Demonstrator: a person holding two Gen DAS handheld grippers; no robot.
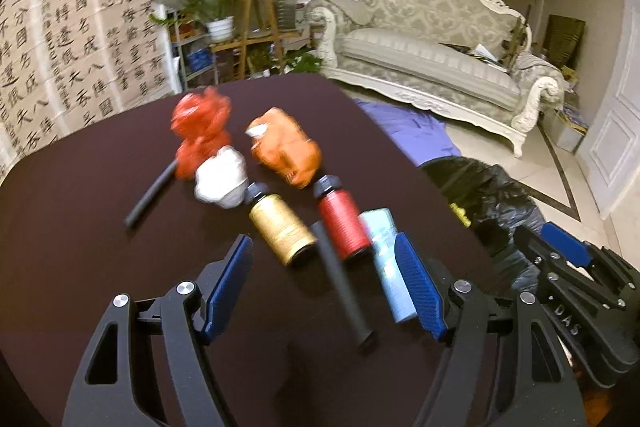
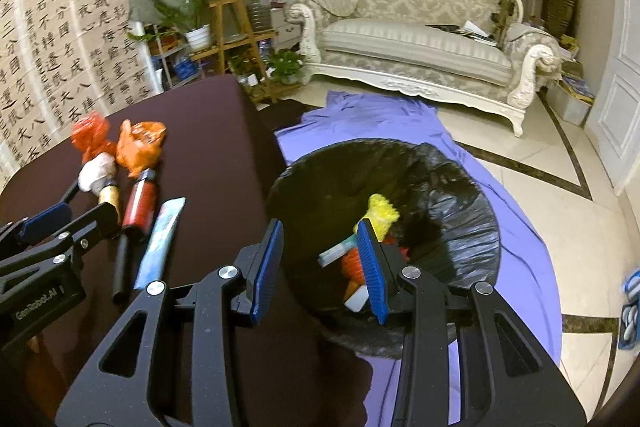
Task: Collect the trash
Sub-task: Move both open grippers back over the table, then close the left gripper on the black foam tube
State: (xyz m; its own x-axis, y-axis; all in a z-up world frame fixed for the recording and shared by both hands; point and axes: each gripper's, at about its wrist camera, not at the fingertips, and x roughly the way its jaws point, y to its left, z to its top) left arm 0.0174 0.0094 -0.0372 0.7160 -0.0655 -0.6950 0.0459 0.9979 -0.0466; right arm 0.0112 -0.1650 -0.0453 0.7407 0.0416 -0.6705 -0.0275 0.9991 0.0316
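Trash lies on the dark table (image 1: 80, 207): a red bag (image 1: 198, 131), an orange bag (image 1: 286, 147), a white crumpled wad (image 1: 220, 179), a gold bottle (image 1: 282, 229), a red bottle (image 1: 344, 223), a light blue tube (image 1: 390, 263) and two black sticks (image 1: 344, 283). My left gripper (image 1: 324, 255) is open and empty above the bottles. My right gripper (image 2: 320, 239) is open and empty over the black-lined bin (image 2: 460, 195), which holds a yellow piece (image 2: 382, 213) and other trash. The same items show in the right wrist view, with the red bottle (image 2: 140, 205) and tube (image 2: 160, 243).
The bin stands on a purple cloth (image 2: 380, 119) on the tiled floor, right of the table edge (image 2: 260, 147). A cream sofa (image 2: 420, 39), plant shelves (image 2: 228, 27) and a calligraphy wall hanging (image 2: 60, 47) stand behind.
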